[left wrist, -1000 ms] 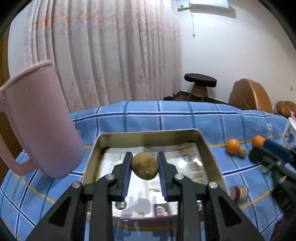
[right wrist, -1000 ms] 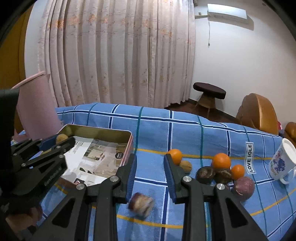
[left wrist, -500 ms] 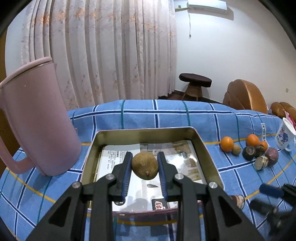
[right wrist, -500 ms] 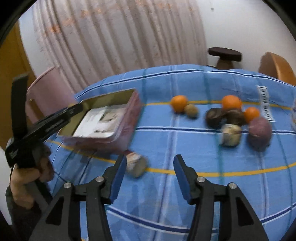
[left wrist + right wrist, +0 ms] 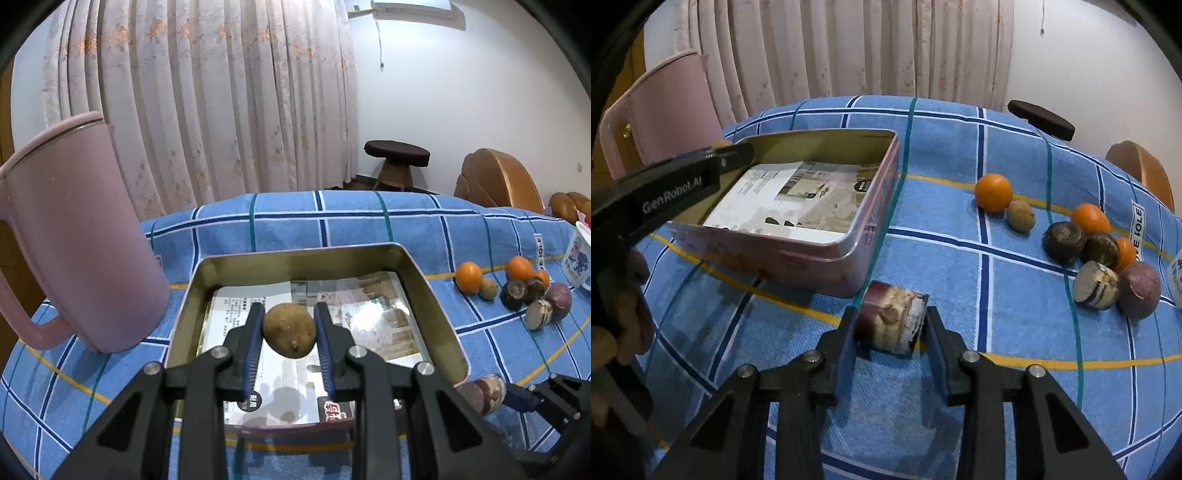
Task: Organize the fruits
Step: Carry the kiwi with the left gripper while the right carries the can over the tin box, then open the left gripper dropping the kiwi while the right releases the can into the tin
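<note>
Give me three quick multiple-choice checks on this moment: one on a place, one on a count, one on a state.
1. Where is the cut fruit piece?
A. inside the tin
B. on the cloth by the tin's corner
C. beside the pink jug

2. How many oranges lie on the cloth?
A. one
B. three
C. five

3. What is the left gripper doing?
A. holding a brown fruit over the tin
B. open and empty
C. gripping the jug handle

Answers: 1 B, it lies on the cloth between the right gripper's fingers, outside the tin. 2 B, three orange fruits show by the dark ones. 3 A, its pads clamp the brown fruit above the tin's paper lining.
</note>
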The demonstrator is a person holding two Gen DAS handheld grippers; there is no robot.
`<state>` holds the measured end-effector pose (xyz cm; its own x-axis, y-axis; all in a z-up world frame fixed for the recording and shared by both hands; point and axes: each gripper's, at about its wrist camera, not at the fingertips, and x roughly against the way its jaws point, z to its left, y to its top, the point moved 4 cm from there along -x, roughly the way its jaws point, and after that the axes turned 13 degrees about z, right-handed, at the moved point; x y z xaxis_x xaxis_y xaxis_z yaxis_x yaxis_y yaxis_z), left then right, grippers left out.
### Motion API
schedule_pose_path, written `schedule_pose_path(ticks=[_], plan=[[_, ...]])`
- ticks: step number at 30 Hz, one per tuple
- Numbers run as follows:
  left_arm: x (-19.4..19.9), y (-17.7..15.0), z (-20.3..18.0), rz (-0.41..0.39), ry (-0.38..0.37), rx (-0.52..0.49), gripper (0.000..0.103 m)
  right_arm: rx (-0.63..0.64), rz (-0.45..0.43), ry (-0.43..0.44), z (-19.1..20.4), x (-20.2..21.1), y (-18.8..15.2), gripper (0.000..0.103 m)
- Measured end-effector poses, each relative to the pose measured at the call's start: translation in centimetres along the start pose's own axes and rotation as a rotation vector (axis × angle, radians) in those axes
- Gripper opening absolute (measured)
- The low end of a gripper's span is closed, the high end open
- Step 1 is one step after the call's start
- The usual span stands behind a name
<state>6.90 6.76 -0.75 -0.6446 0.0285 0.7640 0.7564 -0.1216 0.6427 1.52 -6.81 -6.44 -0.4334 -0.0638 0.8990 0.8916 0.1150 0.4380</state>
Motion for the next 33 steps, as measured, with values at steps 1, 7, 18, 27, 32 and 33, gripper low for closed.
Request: schedule_pose_path(ticks=[1, 7, 18, 27, 32, 33], plan=[[0.0, 0.0, 0.0, -0.001, 0.001, -0.001, 0.028, 0.001, -0.012, -0.008, -0.1, 0.3, 0.1, 0.037], [0.2, 0.3, 1.0, -0.011, 0.009, 0.023, 0.028, -0.015, -0.203, 0.05, -0.4, 5.4, 3.6, 0.037], [-2.3, 0.2, 3.6, 0.059, 0.058, 0.088, 0.028, 0.029, -0.166, 0.159, 3.3, 0.9, 9.0, 0.038], [-2.9, 0.1, 3.1, 0.073, 0.079, 0.063, 0.028, 0.035, -0.126, 0.165, 4.0, -1.2, 8.6, 0.038], [-3.4, 0.1, 3.3, 0.078, 0.081, 0.072, 0.029, 0.013, -0.141, 0.167, 3.5, -0.7, 8.5, 0.052], [-3.4, 0.1, 3.4, 0.078, 0.078, 0.072, 0.03, 0.004, -0.152, 0.162, 3.3, -0.5, 8.6, 0.058]])
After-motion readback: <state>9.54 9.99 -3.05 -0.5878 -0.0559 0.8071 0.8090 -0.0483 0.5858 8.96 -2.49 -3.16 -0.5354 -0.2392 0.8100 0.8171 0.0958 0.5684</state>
